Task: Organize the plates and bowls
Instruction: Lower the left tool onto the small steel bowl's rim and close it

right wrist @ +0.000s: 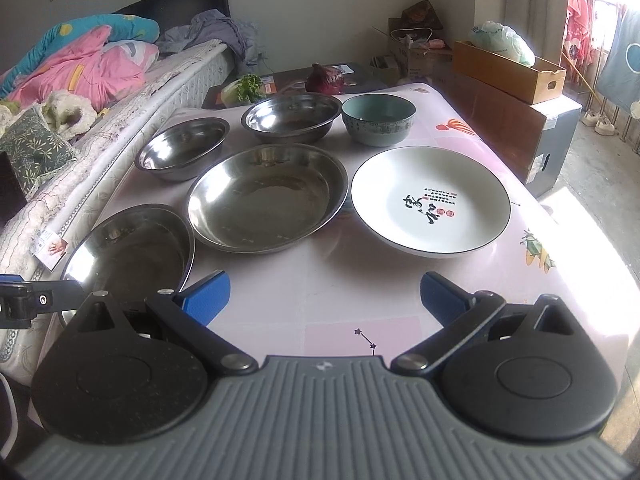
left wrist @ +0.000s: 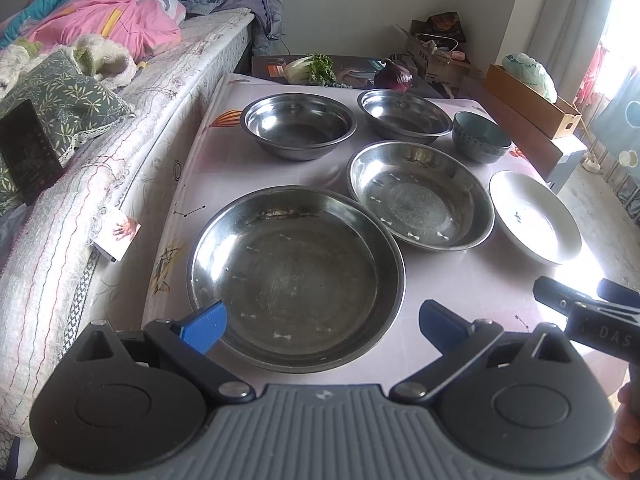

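Note:
On the pink table cover [left wrist: 308, 168] lie a big steel plate [left wrist: 296, 276] nearest me, a smaller steel plate [left wrist: 420, 196], two steel bowls [left wrist: 298, 124] [left wrist: 404, 114] at the back, a teal bowl [left wrist: 480, 136] and a white plate [left wrist: 534, 216] with black writing. My left gripper [left wrist: 322, 326] hangs open over the big steel plate's near rim, holding nothing. In the right wrist view my right gripper [right wrist: 324, 294] is open and empty above bare cloth, short of the white plate [right wrist: 430, 200] and the smaller steel plate [right wrist: 266, 196]. The right gripper also shows at the left view's right edge.
A bed [left wrist: 100, 184] with a pink quilt and cushions runs along the table's left side. Behind the table lie a leafy vegetable [left wrist: 312, 68] and a red cabbage [left wrist: 394, 76]. Cardboard boxes [right wrist: 508, 68] stand to the right, by a sunlit floor.

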Motion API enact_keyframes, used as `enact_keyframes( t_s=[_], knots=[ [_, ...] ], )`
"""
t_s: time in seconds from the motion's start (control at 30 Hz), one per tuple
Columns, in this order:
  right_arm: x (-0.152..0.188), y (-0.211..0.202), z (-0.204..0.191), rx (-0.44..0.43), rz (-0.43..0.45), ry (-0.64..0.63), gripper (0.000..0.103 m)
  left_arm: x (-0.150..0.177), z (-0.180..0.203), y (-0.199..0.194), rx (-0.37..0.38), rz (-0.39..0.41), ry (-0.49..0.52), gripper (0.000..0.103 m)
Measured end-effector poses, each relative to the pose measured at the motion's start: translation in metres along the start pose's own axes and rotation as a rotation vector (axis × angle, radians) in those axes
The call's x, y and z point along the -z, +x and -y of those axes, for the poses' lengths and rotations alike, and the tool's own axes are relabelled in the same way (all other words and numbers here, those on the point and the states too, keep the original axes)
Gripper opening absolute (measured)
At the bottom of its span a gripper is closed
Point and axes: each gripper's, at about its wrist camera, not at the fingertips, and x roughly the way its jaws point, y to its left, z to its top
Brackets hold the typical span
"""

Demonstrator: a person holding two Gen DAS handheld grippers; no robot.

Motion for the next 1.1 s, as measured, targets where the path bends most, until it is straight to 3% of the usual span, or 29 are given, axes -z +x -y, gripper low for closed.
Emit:
enact_keyframes(
  t_s=[0.2, 0.47, 0.57, 0.7, 0.9, 1.03, 1.1],
  knots=[
    [-0.002, 0.013, 0.021, -0.005, -0.01, 0.041, 0.102, -0.019, -0.022, 0.011, -0.029, 0.035, -0.05, 0.103],
    [-0.037, 0.028, 0.01, 0.053, 0.098, -0.152, 0.102, -0.052, -0.058, 0.029, -0.05, 0.099, -0.101, 0.103],
    [-0.061, 0.033, 0.002, 0.002, 0.145, -0.169, 0.102, -0.066, -0.076, 0.036, -0.022, 0.134, -0.129, 0.103],
    [-0.101, 0.051, -0.009, -0.141, 0.17, -0.126, 0.102, -0.086, -0.096, 0.049, 0.023, 0.167, -0.17, 0.103],
    [-0.154, 0.092, -0.032, -0.319, 0.143, -0.072, 0.102, -0.123, -0.118, 0.081, 0.028, 0.202, -0.187, 0.103],
    [-0.186, 0.127, -0.054, -0.386, 0.105, -0.08, 0.098, -0.145, -0.125, 0.117, 0.112, 0.144, -0.178, 0.102],
    [-0.195, 0.145, -0.062, -0.4, 0.079, -0.089, 0.095, -0.153, -0.126, 0.134, 0.109, 0.116, -0.179, 0.098]
  ],
)
